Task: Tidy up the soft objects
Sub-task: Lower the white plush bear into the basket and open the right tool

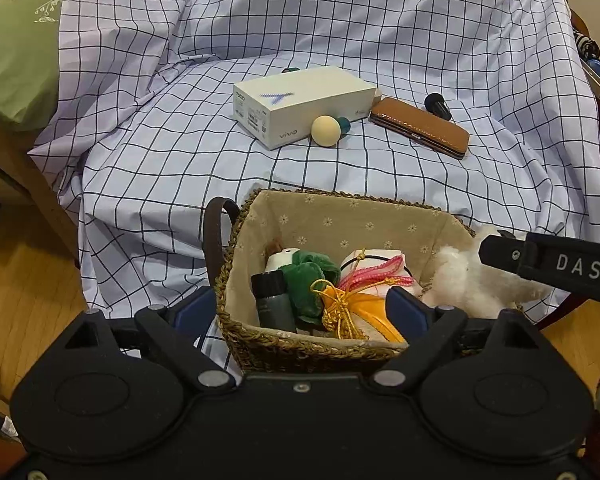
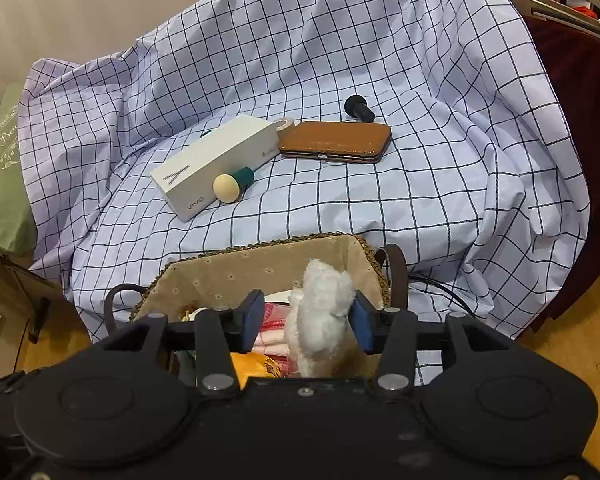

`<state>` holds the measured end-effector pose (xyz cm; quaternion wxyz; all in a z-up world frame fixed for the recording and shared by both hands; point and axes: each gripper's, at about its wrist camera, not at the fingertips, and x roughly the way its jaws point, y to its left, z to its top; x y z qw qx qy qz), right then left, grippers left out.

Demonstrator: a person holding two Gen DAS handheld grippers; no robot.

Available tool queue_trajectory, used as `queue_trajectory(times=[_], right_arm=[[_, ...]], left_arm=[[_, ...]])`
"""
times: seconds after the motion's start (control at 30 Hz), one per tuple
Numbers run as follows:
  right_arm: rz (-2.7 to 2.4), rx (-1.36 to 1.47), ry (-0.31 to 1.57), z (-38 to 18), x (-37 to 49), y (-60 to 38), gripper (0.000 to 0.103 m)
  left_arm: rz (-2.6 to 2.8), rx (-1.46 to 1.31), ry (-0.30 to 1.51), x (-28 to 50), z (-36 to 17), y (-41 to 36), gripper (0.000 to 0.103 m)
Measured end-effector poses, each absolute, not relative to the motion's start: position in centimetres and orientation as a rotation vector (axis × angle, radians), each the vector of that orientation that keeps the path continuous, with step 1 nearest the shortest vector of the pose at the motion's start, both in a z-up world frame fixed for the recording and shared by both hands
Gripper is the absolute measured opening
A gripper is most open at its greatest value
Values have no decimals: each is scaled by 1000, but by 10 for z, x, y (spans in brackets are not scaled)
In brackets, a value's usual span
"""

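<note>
A woven basket (image 1: 300, 350) with a flowered beige lining stands at the front of the checked cloth; it also shows in the right wrist view (image 2: 220, 276). Inside lie a green plush (image 1: 312, 276), a grey bottle (image 1: 274, 304), a yellow tasselled pouch (image 1: 360, 312) and a white-pink cloth (image 1: 376, 266). My left gripper (image 1: 300, 312) is open, its fingers astride the basket's near wall. My right gripper (image 2: 306, 324) is open around a white fluffy toy (image 2: 324, 324) at the basket's right end; the toy touches the right pad and also shows in the left wrist view (image 1: 468, 280).
On the checked cloth (image 1: 180, 152) behind the basket lie a white phone box (image 1: 300, 104), a cream ball with a teal handle (image 1: 326, 130), a brown leather case (image 1: 420, 126) and a black cylinder (image 1: 438, 106). A green pillow (image 1: 16, 56) sits left. Wooden floor lies below.
</note>
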<state>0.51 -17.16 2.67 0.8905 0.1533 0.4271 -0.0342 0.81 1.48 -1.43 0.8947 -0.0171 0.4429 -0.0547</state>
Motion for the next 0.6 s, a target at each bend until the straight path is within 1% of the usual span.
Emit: queue_trajectory(times=[0.13, 0.27, 0.4, 0.6], right_arm=[[-84, 314, 895, 26, 5, -173, 53], [-111, 300, 900, 26, 6, -174, 57], [-147, 278, 904, 26, 6, -174, 71], [-173, 242, 902, 26, 4, -173, 76]], left_arm=[[-109, -33, 918, 8, -14, 15, 88], [-108, -31, 917, 8, -14, 15, 88], [-107, -22, 915, 8, -14, 14, 89], [-108, -18, 919, 8, -15, 13, 89]])
